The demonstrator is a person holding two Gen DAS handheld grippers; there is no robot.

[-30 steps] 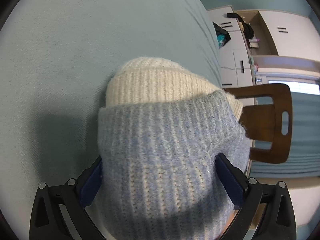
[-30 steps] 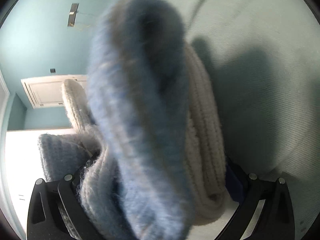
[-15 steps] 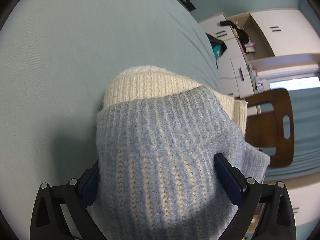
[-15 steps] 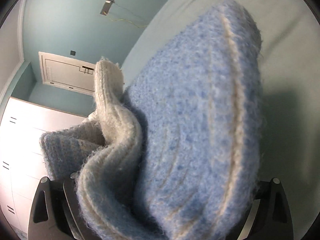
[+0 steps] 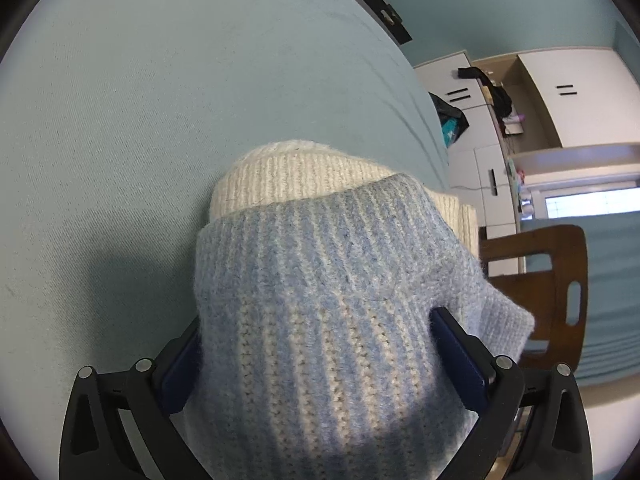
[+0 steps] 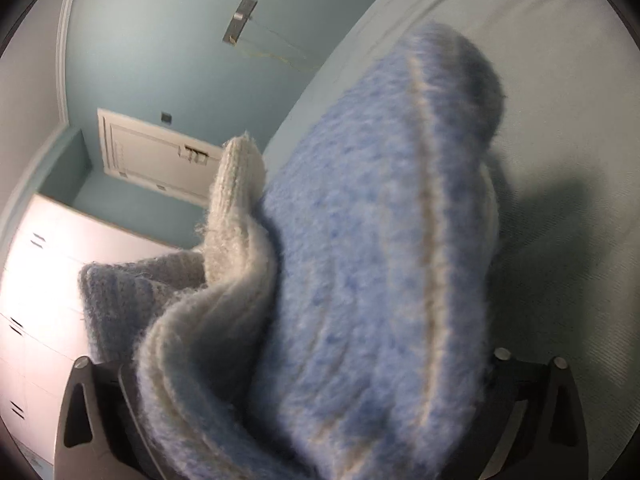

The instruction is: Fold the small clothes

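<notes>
**Knit bundle carried between both grippers**

Both views have swung since a second ago: the wooden chair (image 5: pixel 560 292) now sits further right and lower in the left wrist view, more of the white cupboards (image 5: pixel 572 96) shows above it, and in the right wrist view the bundle has tipped from near upright to a lean toward the upper right, uncovering the teal wall (image 6: pixel 160 40) and the white panel (image 6: pixel 152 152) on it.

The thing being folded is a thick knit garment (image 5: pixel 328 320), fuzzy pale blue on the outside with a cream ribbed layer (image 5: pixel 296 180) poking out beyond the blue edge. It fills the lower middle of both views. Beneath and beyond it lies a pale blue-green cloth surface (image 5: pixel 160 120), and the garment throws a dark shadow on it to the left in the left wrist view.

The left gripper (image 5: pixel 320 364) has its jaws clamped on the blue knit, the dark blue pads (image 5: pixel 460 356) pressing in from either side, with a loose flap of knit hanging past the right-hand one.

The right gripper (image 6: pixel 304 392) has the same bundle (image 6: pixel 372 260) between its jaws, standing wide, which have just closed a touch and spread again. The wool bulges over both fingers and hides the pads, so I cannot tell for certain that they press on it. A cream fold (image 6: pixel 236 184) sticks up to the left of the blue mass.
</notes>
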